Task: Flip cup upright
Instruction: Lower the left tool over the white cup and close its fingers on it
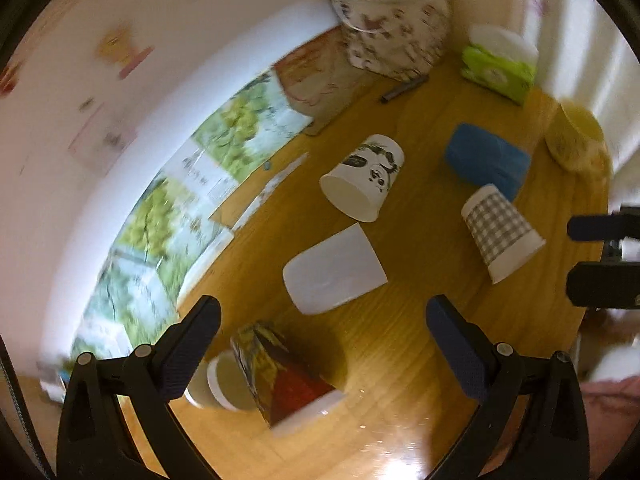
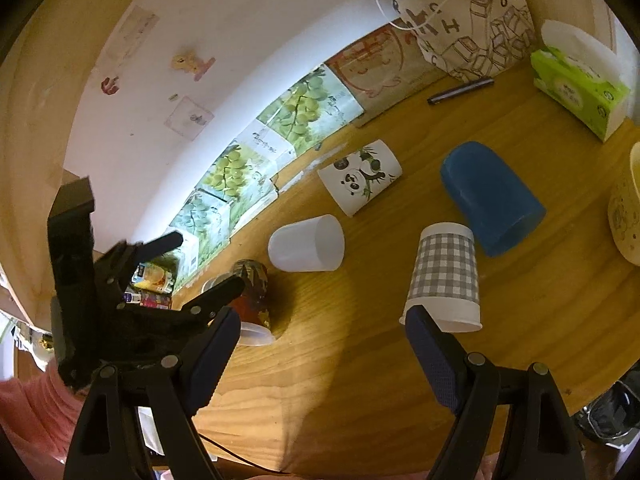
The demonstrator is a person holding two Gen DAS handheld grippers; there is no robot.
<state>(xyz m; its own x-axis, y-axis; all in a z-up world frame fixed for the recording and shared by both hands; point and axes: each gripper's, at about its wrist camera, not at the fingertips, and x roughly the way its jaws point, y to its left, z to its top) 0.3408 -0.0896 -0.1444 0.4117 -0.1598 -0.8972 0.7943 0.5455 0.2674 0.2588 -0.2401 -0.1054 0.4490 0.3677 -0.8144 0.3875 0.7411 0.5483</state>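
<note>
Several cups stand mouth-down on the wooden table (image 2: 360,380): a dark red patterned cup (image 1: 280,376) (image 2: 252,300), a translucent white cup (image 1: 334,276) (image 2: 306,242), a panda cup (image 1: 366,178) (image 2: 360,176), a grey checked cup (image 1: 500,232) (image 2: 444,276) and a blue cup (image 1: 486,160) (image 2: 490,196). My left gripper (image 1: 324,344) is open and empty, just above the red patterned cup; it also shows in the right wrist view (image 2: 200,264). My right gripper (image 2: 324,352) is open and empty, its right finger beside the checked cup's rim.
A small white cup (image 1: 218,384) lies behind the red one. A yellow cup (image 1: 576,140) stands upright at the right edge. A green tissue box (image 2: 580,84), a printed bag (image 2: 472,24) and a pen (image 2: 460,90) are at the back. Pictures lean against the wall.
</note>
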